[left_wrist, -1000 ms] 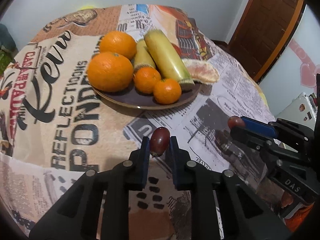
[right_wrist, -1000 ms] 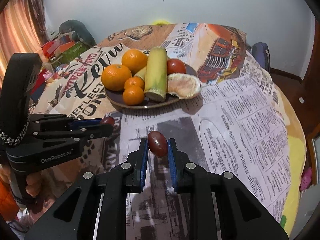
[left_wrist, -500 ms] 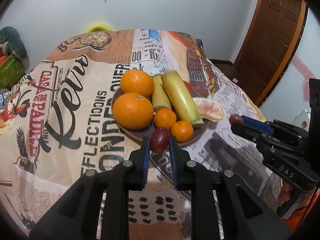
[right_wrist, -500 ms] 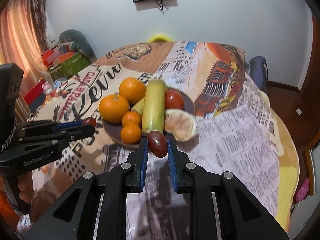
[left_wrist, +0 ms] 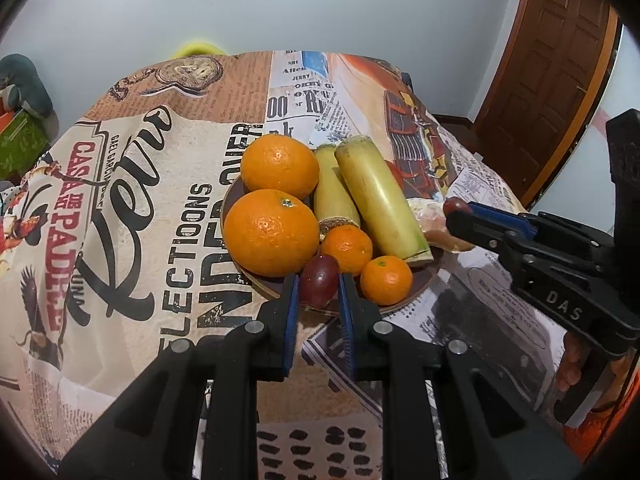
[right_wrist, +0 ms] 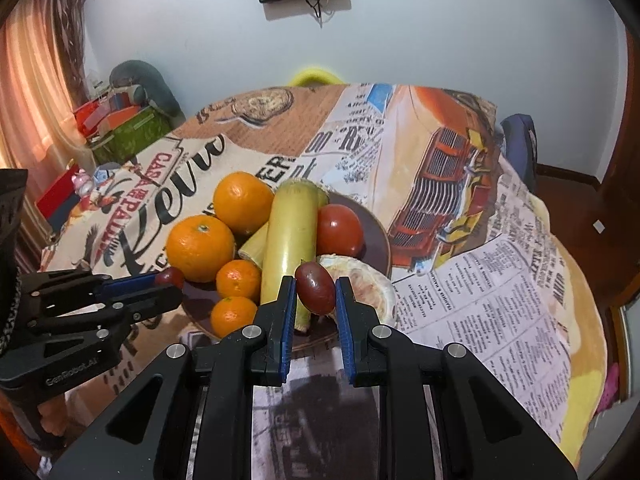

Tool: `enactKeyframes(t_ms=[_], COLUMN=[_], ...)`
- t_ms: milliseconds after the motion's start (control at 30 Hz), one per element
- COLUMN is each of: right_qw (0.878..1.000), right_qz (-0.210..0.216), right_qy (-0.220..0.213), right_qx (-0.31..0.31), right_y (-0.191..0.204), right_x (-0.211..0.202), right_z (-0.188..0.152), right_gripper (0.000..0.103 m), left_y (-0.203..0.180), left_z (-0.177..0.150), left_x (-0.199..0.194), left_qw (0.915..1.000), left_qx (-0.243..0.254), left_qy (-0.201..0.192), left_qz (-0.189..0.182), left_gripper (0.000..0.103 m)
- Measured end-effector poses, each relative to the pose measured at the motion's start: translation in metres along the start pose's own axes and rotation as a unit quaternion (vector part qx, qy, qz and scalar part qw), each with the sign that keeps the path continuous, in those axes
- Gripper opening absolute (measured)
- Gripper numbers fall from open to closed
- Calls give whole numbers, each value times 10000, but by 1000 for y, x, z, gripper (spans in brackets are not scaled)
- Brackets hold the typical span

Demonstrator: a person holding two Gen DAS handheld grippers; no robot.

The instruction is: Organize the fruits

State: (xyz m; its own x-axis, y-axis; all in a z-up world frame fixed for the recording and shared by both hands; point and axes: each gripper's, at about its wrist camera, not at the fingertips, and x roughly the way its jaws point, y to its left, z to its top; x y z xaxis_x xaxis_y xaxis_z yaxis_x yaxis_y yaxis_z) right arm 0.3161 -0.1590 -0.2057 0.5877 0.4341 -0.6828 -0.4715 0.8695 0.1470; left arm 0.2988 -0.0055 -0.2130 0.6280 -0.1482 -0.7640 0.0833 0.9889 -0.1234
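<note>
1. Dark red grape (left_wrist: 319, 285), pinched between the blue pads of the left gripper (left_wrist: 319, 292), hangs above the near rim of the brown plate (left_wrist: 230, 216).
2. Second grape (right_wrist: 315, 287), clamped in the right gripper (right_wrist: 316, 294), hangs over the plate's near edge by the peeled citrus (right_wrist: 370, 286).
3. Plate contents: oranges (left_wrist: 270, 232), two pale green-yellow stalks (left_wrist: 378, 200), tomato (right_wrist: 339, 230).
4. Newsprint-pattern tablecloth (right_wrist: 500, 280) under the plate.
</note>
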Motion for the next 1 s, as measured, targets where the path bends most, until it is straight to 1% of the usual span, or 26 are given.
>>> enactKeyframes(t_ms=[167, 333, 400, 433, 467, 633, 767, 867, 1000], right_qw=[9999, 9998, 9997, 9997, 9997, 9998, 10000, 9997, 9977], right_qz=[-38, 0, 22, 15, 16, 15, -35, -69, -76], right_qy=[123, 200, 234, 243, 250, 216, 23, -216, -675], right_qx=[-7, -11, -15, -13, -4, 57, 21, -18, -81], right_y=[-3, -4, -5, -5, -5, -7, -3, 1, 13], right_x=[14, 17, 19, 18, 18, 11, -9, -33, -81], right_z=[-2, -2, -2, -2, -2, -1, 6, 12, 21], right_gripper=[18, 18, 19, 19, 20, 20, 20, 20, 20], left_y=[2, 5, 7, 8, 8, 6, 4, 1, -3], left_z=[1, 1, 0, 0, 0, 2, 6, 11, 16], left_x=[7, 14, 15, 15, 14, 5, -17, -45, -102], left_qw=[9999, 9998, 9994, 9994, 9995, 9996, 9996, 9988, 9946], left_qx=[-94, -137, -211, -228, -232, -208, -195, -207, -219], left_qy=[26, 125, 173, 172, 148, 59, -158, -445, -1019], left_qz=[-60, -107, -195, -200, -179, -153, -110, -68, -23], left_gripper=[19, 19, 24, 29, 31, 32, 32, 32, 32])
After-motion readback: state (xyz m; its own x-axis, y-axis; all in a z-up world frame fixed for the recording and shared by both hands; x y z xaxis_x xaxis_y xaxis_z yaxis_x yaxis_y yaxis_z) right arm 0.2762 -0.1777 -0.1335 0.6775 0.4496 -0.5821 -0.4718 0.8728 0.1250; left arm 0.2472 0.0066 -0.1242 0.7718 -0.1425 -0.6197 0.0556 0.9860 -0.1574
